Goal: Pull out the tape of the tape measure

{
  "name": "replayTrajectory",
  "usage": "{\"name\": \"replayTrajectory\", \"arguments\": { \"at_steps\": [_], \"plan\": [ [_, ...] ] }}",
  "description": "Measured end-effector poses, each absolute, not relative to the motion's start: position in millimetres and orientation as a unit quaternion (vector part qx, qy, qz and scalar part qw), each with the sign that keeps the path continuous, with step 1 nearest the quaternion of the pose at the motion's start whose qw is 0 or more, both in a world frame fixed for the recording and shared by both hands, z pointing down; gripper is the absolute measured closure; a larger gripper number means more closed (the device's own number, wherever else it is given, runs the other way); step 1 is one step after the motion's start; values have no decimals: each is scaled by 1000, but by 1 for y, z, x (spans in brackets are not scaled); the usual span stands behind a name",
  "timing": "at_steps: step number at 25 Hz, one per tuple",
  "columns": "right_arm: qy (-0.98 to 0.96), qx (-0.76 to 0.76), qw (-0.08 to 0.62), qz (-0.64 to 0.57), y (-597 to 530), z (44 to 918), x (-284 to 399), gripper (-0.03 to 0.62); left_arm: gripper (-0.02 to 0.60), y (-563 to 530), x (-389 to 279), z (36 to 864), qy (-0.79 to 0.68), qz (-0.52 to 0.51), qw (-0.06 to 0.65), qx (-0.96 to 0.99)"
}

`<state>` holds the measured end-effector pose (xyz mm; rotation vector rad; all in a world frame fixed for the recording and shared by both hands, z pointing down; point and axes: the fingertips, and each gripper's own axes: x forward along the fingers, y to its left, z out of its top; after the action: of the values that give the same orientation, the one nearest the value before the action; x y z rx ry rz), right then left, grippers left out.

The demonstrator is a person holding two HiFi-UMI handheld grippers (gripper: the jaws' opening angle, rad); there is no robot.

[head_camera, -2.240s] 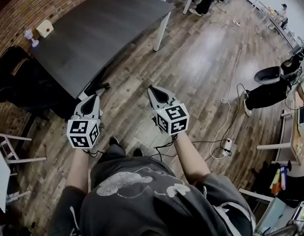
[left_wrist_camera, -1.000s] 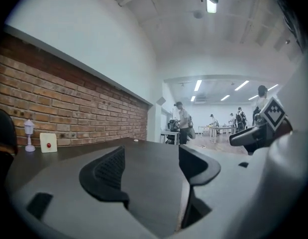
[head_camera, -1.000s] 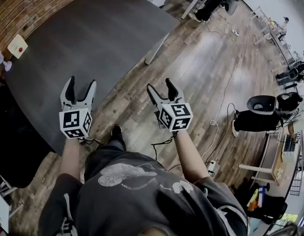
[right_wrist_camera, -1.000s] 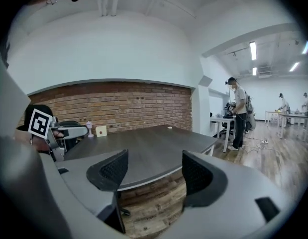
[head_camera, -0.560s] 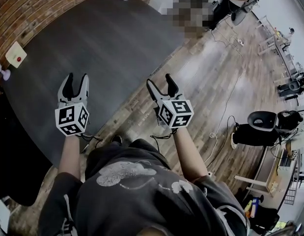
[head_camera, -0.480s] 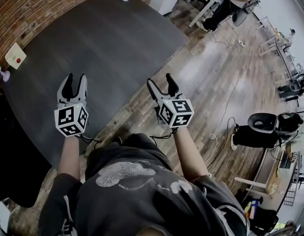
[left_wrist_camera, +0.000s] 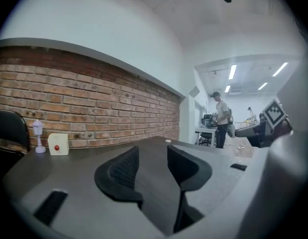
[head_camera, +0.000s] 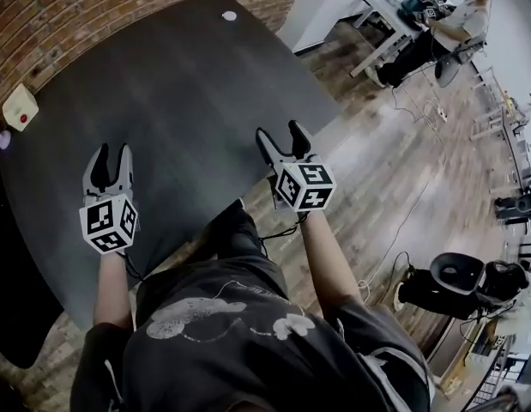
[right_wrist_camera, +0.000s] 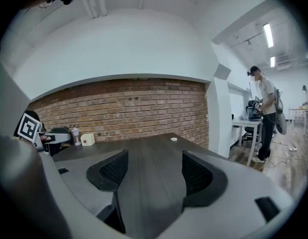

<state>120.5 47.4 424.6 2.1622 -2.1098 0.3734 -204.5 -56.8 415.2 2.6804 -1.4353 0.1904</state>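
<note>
Grippers hang side by side over the near edge of the bench, both pointing along it towards the brick wall end. The left gripper has just been closing its jaws. In its own view they stand partly apart, and nothing but the dark bench top shows between them. The right gripper has its jaws spread wider, and it too is empty.

Ahead of them the bench is bare for most of its length. No tape measure can be made out for certain. The likeliest candidate is a small white disc near the far end, well apart from both grippers and too small to identify. It lies ahead and slightly left of the right gripper, and ahead and well to the right of the left one, so the right is judged the nearer. In the right gripper view the disc sits almost on the line between the jaws. In the left gripper view it shows above the right-hand jaw.

It looks round, so no long axis can be read, nor which side the tape comes out of. A white box with a red button stands off to the left by the wall.

The next move looks like a long forward reach.
</note>
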Motion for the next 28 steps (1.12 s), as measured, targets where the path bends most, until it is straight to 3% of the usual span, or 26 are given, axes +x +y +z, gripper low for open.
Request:
{"name": "replayTrajectory", "arguments": {
  "at_steps": [4, 10, 28],
  "plan": [
    [-720, 679, 59, 129, -26, 426, 181, 270, 393, -100, -166, 416, -513, 79, 56, 853],
    [-768, 619, 92, 139, -109, 432, 237, 267, 341, -143, -109, 414, -545, 96, 83, 829],
    [-823, 516, 178, 157, -340, 493, 307, 260, 321, -301, -28, 439, -595, 124, 85, 789]
  ]
}}
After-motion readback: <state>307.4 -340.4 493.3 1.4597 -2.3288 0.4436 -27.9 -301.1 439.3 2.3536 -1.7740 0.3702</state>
